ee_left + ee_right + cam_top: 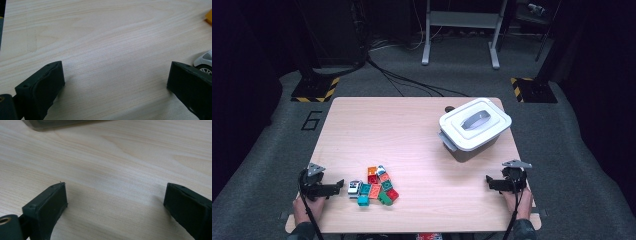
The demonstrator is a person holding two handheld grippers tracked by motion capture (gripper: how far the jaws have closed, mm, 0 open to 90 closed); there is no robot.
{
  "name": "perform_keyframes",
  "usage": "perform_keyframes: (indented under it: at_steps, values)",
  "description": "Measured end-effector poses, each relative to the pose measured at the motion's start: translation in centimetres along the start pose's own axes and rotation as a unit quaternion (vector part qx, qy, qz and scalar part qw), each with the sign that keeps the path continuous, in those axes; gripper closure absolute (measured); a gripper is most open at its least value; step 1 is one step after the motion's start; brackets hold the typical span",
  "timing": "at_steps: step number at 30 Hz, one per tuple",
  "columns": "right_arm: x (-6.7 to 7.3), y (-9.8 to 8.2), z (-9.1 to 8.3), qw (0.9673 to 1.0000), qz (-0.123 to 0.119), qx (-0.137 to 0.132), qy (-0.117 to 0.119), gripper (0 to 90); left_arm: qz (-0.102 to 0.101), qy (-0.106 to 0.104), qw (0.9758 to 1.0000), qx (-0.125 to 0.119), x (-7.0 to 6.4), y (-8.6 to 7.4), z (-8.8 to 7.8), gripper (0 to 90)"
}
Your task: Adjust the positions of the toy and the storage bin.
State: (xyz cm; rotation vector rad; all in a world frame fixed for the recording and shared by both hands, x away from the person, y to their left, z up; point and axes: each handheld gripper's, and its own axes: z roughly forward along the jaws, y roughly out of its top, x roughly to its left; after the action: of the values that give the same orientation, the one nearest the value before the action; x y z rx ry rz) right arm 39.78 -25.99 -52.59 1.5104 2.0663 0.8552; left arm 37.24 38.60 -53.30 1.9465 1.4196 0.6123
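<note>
Where carpet meets table (pixel 412 125), a painted "6" (pixel 312 120).

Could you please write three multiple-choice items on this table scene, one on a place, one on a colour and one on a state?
1. Where on the table does the pile of toy bricks lie?
A. at the far right corner
B. near the front edge, close to the left gripper
C. inside the box

2. What colour is the lid of the storage box?
A. white with a grey handle
B. red
C. yellow

3. How do the jaws of the right gripper stand?
A. shut on a brick
B. shut on the lid's handle
C. open, with nothing between them

Answers: 1 B, as the high view shows the bricks just beside the left gripper; 2 A, as the lid is white and its handle grey; 3 C, as the right gripper view shows bare wood between wide jaws.
</note>
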Motion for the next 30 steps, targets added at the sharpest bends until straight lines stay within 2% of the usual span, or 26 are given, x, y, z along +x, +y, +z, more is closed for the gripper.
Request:
perform_keyframes:
  at_steps: [2, 4, 10, 16, 17, 19, 23, 24, 25, 30]
  values:
    - [-0.1, 0.1, -0.1, 0.9999, -0.003, 0.009, 0.008, 1.3, 0.001, -0.001, 1.0000, 0.002, 0.0, 0.0, 0.0, 0.8]
    - [0.1, 0.1, -0.2, 0.9998, 0.007, 0.014, 0.015, 1.6, 0.000, 0.000, 1.0000, 0.000, 0.0, 0.0, 0.0, 0.9]
    - [0.6, 0.7, -1.3, 0.9991, 0.006, 0.008, 0.040, 1.5, 0.000, -0.001, 1.0000, 0.000, 0.0, 0.0, 0.0, 0.9]
    - [1.7, 2.3, -2.6, 0.9983, -0.010, 0.007, 0.058, 1.7, 0.001, -0.002, 1.0000, 0.002, 0.0, 0.0, 0.0, 0.8]
    - [2.0, 2.8, -3.0, 0.9981, -0.020, 0.005, 0.059, 1.4, 0.000, 0.000, 1.0000, 0.001, 0.0, 0.0, 0.0, 0.8]
    - [2.3, 3.2, -3.3, 0.9978, -0.018, 0.003, 0.065, 1.7, 0.000, -0.001, 1.0000, 0.000, 0.0, 0.0, 0.0, 0.8]
    - [3.3, 5.1, -4.9, 0.9966, -0.036, -0.009, 0.073, 1.8, 0.000, -0.001, 1.0000, 0.000, 0.0, 0.0, 0.0, 0.8]
    - [3.3, 5.1, -4.9, 0.9966, -0.036, -0.009, 0.073, 1.8, 0.000, -0.001, 1.0000, 0.000, 0.0, 0.0, 0.0, 0.8]
    - [3.8, 5.9, -5.5, 0.9959, -0.044, -0.012, 0.078, 1.6, 0.000, -0.001, 1.0000, 0.001, 0.0, 0.0, 0.0, 0.8]
    - [4.7, 7.6, -6.5, 0.9945, -0.059, -0.023, 0.084, 1.8, 0.000, 0.000, 1.0000, 0.000, 0.0, 0.0, 0.0, 0.9]
